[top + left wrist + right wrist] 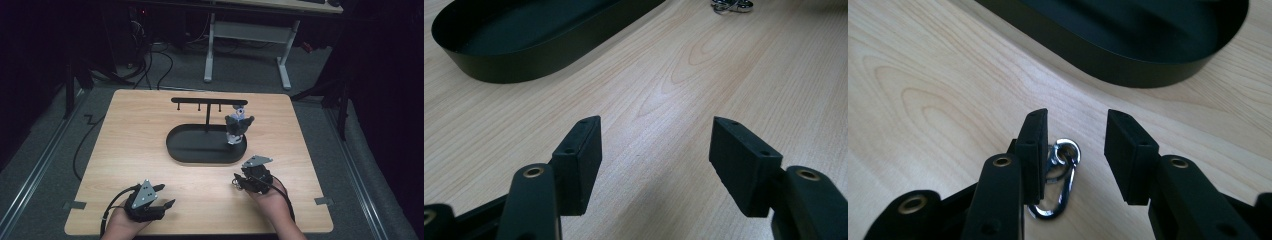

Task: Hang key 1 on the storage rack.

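— Near the front edge of the pale wooden table [150,130], which claw is mine?

— Both. My left gripper [165,196] sits by the front left corner, my right gripper [239,181] further toward the front right, each in one of my hands.

— What does the one on the right have?

— From above, only a small glint at its tips. My right gripper view gives more: a silver metal carabiner clip with a small ring [1060,172] lies flat on the wood between my two black jaws, close against the left pad [1033,150] as that view shows it. The gap between those jaws is middling and nothing is pinched; the other pad stands clear of the clip.

— And the left one?

— Spread wide, with bare wood between the pads [584,160]. Its own view catches the same clip [731,5] at the top edge, well apart from it.

— What stands further back?

— A black oval metal tray [175,150] at the middle of the table, with a thin black T-shaped rack [207,102] rising from it. The high view shows a grey and purple plush keychain figure [237,125] hanging at the right end of that rack. My gripper views show just the tray's dark wall [1128,65], just beyond the clip.
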